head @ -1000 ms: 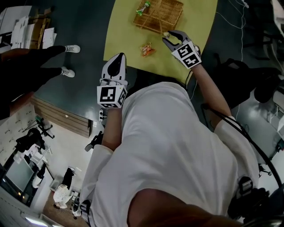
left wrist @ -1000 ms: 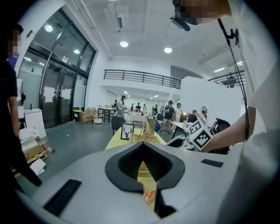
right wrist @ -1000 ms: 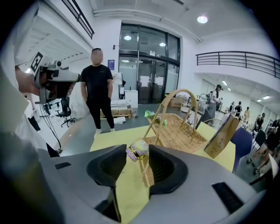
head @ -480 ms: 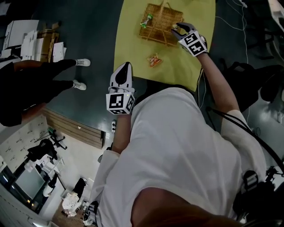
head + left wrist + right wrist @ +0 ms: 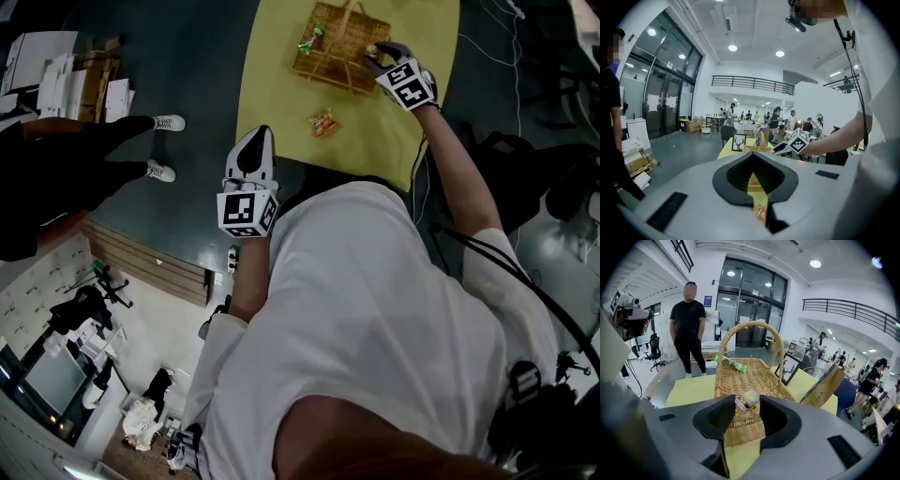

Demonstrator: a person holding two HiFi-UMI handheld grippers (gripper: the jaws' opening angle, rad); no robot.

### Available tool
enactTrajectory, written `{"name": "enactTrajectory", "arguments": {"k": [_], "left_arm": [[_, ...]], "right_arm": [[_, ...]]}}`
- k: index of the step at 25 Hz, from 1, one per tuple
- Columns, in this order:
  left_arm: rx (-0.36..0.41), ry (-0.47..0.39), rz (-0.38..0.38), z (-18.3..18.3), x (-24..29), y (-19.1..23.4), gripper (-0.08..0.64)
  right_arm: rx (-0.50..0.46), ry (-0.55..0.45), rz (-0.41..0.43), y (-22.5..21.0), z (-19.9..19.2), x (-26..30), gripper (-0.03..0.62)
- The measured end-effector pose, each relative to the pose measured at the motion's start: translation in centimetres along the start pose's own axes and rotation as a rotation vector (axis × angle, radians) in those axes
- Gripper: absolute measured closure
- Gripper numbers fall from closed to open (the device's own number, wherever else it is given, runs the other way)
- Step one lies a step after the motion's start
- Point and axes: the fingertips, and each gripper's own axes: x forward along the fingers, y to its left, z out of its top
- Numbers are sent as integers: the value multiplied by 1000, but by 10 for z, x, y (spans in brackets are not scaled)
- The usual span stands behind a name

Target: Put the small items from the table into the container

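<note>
A wicker basket with a tall handle stands on the yellow table. My right gripper is at the basket's near right rim, shut on a small wrapped candy. A green packet lies on the basket's left rim. An orange snack packet lies on the table in front of the basket. My left gripper hangs shut and empty off the table's near left edge, pointing toward the orange packet.
A framed deer picture and a brown paper bag stand beyond the basket. A person in black stands past the table's far side; their shoes show on the floor. Boxes and papers lie further left.
My right gripper has carried the candy from in front of the basket up to the basket's right rim. The left gripper has stayed where it was.
</note>
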Motion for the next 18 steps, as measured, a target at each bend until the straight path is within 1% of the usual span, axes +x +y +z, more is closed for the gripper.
{"name": "enactTrajectory", "arguments": {"k": [10,18], "left_arm": [[0,4,-22,-2,8,-5,552],[10,-5,-41,-4,16,-14,552]], "right_arm": [[-6,-1,-7,-2,1,-3,419],[18,-91,-24,4,15,-34,425]]}}
